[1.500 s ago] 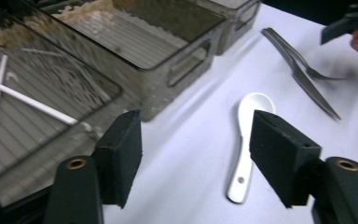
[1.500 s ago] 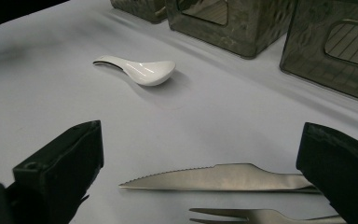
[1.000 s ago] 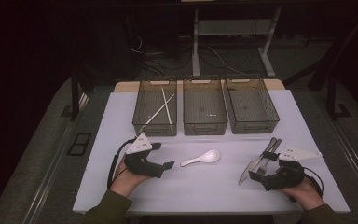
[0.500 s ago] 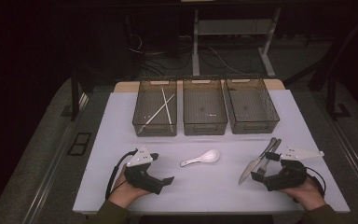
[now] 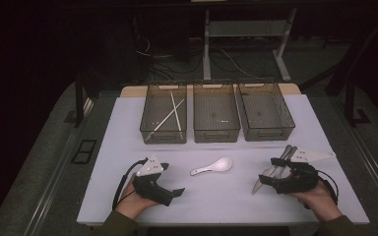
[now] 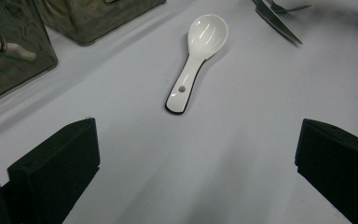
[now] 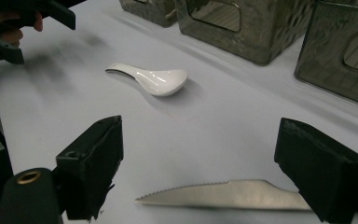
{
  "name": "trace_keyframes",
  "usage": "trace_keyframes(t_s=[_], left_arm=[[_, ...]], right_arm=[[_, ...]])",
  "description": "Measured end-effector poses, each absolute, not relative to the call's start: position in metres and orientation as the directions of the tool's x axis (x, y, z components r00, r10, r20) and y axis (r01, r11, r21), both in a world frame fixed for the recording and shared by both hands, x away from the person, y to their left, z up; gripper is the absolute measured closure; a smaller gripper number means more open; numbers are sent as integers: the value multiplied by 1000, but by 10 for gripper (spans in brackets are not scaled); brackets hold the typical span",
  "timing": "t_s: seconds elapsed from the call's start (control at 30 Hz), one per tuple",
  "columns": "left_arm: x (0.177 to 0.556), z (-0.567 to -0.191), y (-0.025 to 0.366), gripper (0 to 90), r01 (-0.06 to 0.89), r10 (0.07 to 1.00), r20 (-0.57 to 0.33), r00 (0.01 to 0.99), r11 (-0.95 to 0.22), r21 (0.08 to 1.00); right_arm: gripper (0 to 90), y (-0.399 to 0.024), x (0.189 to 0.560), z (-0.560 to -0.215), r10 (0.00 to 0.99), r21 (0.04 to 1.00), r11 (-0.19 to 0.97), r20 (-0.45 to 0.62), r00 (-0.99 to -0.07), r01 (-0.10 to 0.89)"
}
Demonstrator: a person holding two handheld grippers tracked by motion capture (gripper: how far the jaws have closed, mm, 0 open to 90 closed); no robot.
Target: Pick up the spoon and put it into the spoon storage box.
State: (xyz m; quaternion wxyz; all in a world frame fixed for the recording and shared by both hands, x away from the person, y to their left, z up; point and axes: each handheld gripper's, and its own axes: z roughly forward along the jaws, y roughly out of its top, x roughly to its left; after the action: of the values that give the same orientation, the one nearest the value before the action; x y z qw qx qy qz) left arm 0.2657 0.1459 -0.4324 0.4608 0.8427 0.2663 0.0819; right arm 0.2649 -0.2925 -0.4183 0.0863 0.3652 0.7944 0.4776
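A white ceramic spoon (image 5: 211,167) (image 6: 200,42) (image 7: 154,79) lies on the white table top between my two grippers. My left gripper (image 5: 173,179) (image 6: 196,172) points at its handle from the near left. Its jaws have just been opening and stand open with nothing between them. A serrated knife (image 5: 257,187) (image 7: 223,196) lies beside a fork (image 6: 284,7) at the right. My right gripper (image 5: 270,173) (image 7: 207,168) is over the knife's blade. Its jaws have just been closing a little, and they are open on either side of the blade without touching it.
Three grey mesh bins stand in a row at the back: the left bin (image 5: 150,132) holds white chopsticks (image 5: 172,113), while the middle bin (image 5: 215,135) and right bin (image 5: 270,132) look bare inside. The table's front edge (image 5: 216,222) runs just below both hands.
My left gripper has slipped a little toward the near edge of the table. The right hand, spoon, knife and fork have stayed put.
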Motion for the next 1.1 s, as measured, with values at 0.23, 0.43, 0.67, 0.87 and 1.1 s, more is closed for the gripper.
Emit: trace_keyframes(t_s=[0.23,0.43,0.67,0.87,1.1], left_arm=[[267,-434,147,0,377,525,-114,843,-428,821],[267,-433,147,0,369,525,-109,844,-421,829],[267,-432,147,0,375,532,-112,839,-416,829],[268,-431,146,0,394,534,-138,834,-401,827],[266,-431,145,0,382,533,-126,837,-404,831]], right_arm=[[154,-288,268,-414,661,831,263,214,-719,489],[155,-280,275,-410,655,838,260,212,-725,480],[154,-271,282,-408,647,833,276,207,-734,479],[154,-264,289,-407,647,826,280,213,-732,489],[155,-249,303,-403,641,820,292,215,-737,493]])
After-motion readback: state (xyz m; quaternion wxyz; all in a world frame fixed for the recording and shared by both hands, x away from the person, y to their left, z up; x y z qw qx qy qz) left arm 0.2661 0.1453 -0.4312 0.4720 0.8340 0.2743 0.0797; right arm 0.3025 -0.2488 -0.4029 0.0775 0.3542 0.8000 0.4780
